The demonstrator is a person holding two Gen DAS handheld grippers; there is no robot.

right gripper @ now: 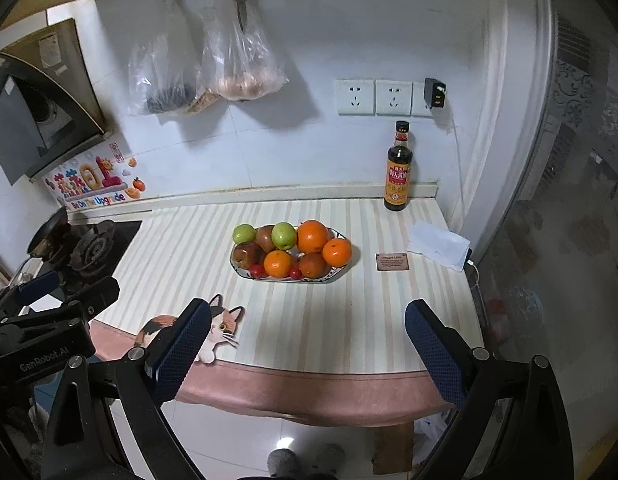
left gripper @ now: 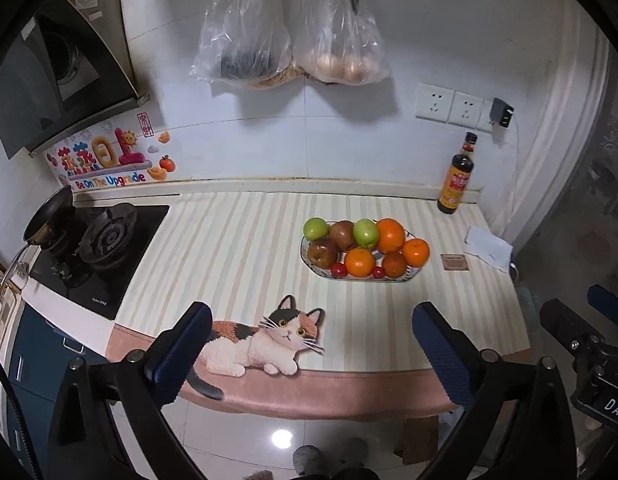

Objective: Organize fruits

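Two views share one scene. From the left wrist, the left gripper (left gripper: 311, 326) gapes wide, holding nothing; the fruit plate (left gripper: 410, 276) sits at one o'clock beyond it, heaped with oranges (left gripper: 390, 235) and apples (left gripper: 315, 228).

From the right wrist, the right gripper (right gripper: 308, 322) is spread wide and empty, the plate (right gripper: 336, 276) at twelve o'clock, a sauce bottle (right gripper: 398, 170) at one.

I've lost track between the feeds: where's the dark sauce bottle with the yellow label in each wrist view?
Left wrist: sauce bottle stands upper right, at the counter's back edge, right of and behind the fruit plate.
Right wrist: the bottle stands right of centre, against the back wall.
Shared landmark: the wall sockets just above it.
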